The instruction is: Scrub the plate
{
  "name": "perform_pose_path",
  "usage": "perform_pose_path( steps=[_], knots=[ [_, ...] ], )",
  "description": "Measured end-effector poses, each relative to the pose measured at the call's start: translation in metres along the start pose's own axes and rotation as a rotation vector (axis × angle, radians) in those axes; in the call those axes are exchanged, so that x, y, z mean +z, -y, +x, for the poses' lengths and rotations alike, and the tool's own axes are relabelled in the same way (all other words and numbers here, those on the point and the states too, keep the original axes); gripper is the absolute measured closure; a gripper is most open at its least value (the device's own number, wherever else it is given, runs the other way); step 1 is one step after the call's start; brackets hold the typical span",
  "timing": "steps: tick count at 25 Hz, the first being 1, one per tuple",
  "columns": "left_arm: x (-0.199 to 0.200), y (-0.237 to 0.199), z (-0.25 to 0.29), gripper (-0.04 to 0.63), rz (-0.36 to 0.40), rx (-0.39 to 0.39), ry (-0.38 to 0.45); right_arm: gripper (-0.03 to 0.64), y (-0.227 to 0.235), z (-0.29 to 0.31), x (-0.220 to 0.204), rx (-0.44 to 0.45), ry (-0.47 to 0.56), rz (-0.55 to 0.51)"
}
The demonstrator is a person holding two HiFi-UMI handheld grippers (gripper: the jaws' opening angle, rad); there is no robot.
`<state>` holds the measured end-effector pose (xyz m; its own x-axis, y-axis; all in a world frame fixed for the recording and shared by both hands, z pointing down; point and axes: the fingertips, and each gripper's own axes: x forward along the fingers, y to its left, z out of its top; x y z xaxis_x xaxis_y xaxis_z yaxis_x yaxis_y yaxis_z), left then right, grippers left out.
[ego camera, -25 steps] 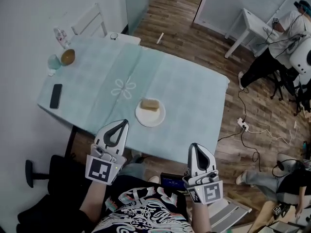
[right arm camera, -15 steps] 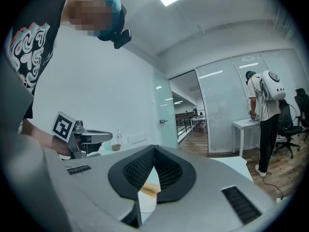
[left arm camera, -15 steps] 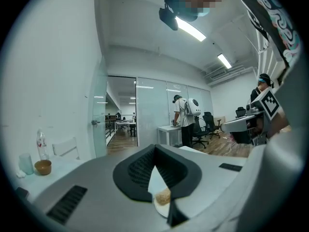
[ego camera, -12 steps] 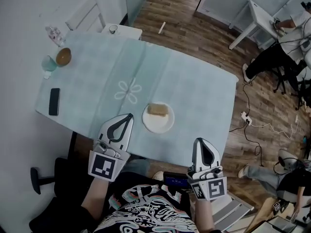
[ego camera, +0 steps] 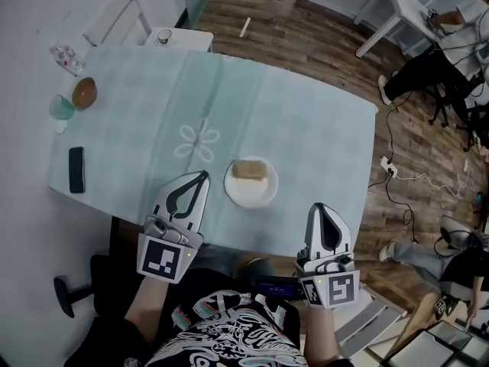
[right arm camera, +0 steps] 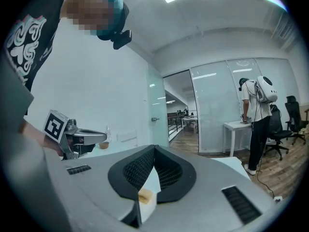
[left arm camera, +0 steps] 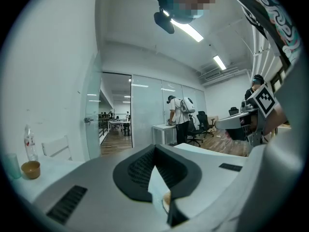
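Note:
A white plate point(ego camera: 252, 192) lies near the front edge of the pale green table point(ego camera: 321, 128), with a tan sponge point(ego camera: 250, 170) on its far half. My left gripper point(ego camera: 204, 175) is shut and empty, its tip over the table just left of the plate. My right gripper point(ego camera: 320, 208) is shut and empty too, at the table's front edge, right of the plate and nearer to me. In the left gripper view the left gripper point(left arm camera: 155, 149) has its jaws together. The right gripper point(right arm camera: 154, 149) shows the sponge point(right arm camera: 145, 195) through the slit below its tips.
At the table's left end lie a black phone point(ego camera: 76, 169), a brown bowl point(ego camera: 84, 91), a green cup point(ego camera: 61, 107) and a clear bottle point(ego camera: 66, 58). A white chair point(ego camera: 114, 21) stands behind. Cables and a power strip point(ego camera: 390, 167) lie on the wooden floor; people work at the right.
The head camera has shifted, so the table sits a little differently in the picture. Both grippers stay shut, close to the front edge, on either side of the plate.

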<state>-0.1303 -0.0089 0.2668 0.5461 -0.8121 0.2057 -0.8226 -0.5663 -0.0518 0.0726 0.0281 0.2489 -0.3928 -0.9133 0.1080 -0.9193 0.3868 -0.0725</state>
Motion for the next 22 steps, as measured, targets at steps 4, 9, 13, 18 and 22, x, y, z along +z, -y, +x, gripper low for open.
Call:
perform_pose_path(
  steps=[4,9,13,18,22],
  knots=[
    [0.001,-0.004,0.008,0.58,0.019,-0.024,0.019,0.609,-0.007,0.009,0.002,-0.02,0.014,-0.032],
    [-0.003,0.004,0.021,0.58,0.058,-0.036,0.01,0.609,-0.011,0.015,0.003,-0.04,0.033,-0.044],
    [-0.006,0.015,0.023,0.58,0.049,-0.057,0.01,0.609,-0.017,0.018,-0.003,-0.014,0.021,0.0],
    [-0.025,0.018,0.024,0.58,0.004,-0.06,-0.039,0.609,-0.018,0.025,-0.019,0.002,-0.011,0.024],
    [-0.034,0.019,0.026,0.58,0.008,-0.054,-0.058,0.609,-0.018,0.028,-0.037,0.047,-0.049,0.101]
  ],
)
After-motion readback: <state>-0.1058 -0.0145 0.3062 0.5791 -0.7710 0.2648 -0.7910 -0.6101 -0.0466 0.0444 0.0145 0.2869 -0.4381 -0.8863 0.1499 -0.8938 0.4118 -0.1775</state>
